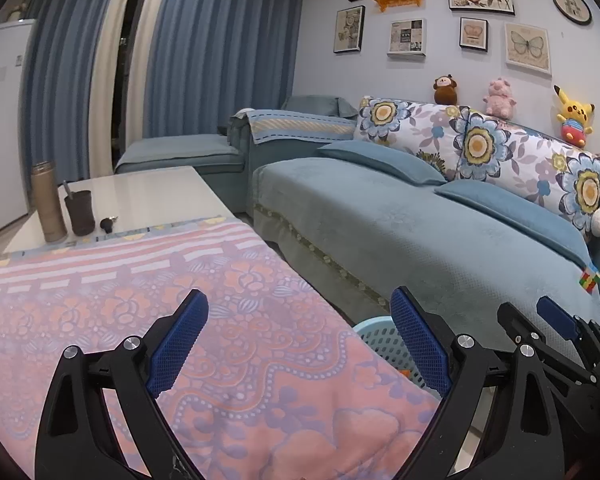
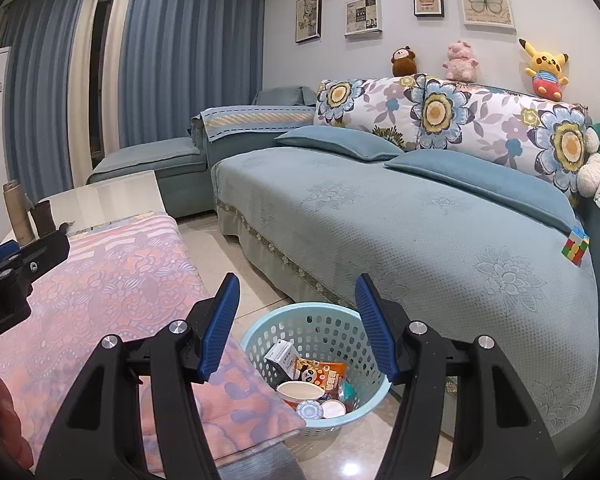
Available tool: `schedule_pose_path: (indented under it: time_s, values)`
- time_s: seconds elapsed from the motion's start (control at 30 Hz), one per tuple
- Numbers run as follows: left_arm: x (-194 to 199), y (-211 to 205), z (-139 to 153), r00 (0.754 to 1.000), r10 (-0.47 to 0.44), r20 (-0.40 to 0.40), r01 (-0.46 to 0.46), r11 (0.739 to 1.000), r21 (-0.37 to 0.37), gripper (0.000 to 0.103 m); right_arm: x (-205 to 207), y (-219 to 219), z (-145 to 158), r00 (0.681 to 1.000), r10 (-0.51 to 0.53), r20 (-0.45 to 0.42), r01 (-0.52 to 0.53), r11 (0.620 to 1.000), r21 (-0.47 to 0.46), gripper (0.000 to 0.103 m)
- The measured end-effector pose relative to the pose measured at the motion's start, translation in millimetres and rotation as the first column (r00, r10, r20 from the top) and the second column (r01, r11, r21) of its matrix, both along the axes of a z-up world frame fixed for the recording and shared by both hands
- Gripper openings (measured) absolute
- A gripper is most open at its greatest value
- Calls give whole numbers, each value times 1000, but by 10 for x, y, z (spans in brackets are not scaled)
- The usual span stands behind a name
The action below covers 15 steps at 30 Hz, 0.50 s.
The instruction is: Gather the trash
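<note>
On the floor between the table and the sofa sits a light blue perforated basket [image 2: 342, 322], just beside the table's corner. Trash inside it: a small white carton [image 2: 283, 358], an orange snack packet [image 2: 325, 374] with a panda face, a white bowl [image 2: 302, 391], round lids and a teal wrapper. From the left wrist view only the basket's rim [image 1: 370, 330] shows, behind the right-hand finger.

Right gripper [image 2: 298, 328]: fingers spread wide, nothing between the blue pads; it hangs above the basket, apart from it. It also shows at the right edge of the left wrist view [image 1: 556, 320].

Left gripper [image 1: 298, 344]: fingers spread wide, empty, above the pink and lilac floral cloth [image 1: 148, 312] covering the near part of the table. Its tip pokes in at the left edge of the right wrist view [image 2: 16, 256].

White table top [image 1: 148, 192] bare at the far end apart from a tall tan flask [image 1: 47, 204], a dark brown cup [image 1: 80, 212] with a stick in it, and a small black key fob [image 1: 107, 224], all close together near the cloth's edge.

Blue sofa [image 2: 380, 232] with floral back cushions [image 2: 452, 116]; a colour cube [image 2: 576, 246] lies on the seat near its right end. Plush toys line the backrest: brown monkey [image 2: 405, 61], pink pig [image 2: 462, 61], yellow one [image 2: 544, 70]. Blue curtains [image 2: 188, 48] behind.
</note>
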State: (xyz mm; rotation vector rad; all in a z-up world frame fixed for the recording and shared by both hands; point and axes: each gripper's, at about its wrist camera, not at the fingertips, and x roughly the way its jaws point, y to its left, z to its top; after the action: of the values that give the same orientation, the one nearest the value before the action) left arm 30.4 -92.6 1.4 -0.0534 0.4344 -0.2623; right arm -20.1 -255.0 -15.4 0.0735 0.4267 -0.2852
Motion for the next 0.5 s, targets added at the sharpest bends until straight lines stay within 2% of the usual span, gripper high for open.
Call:
schedule_pose_path:
  time_s: [0.5]
  values:
    - [19,12,6,1000,-6,10,6,1000,20,93,5,9,-6,1000,5,-4,-5,1000,8,56]
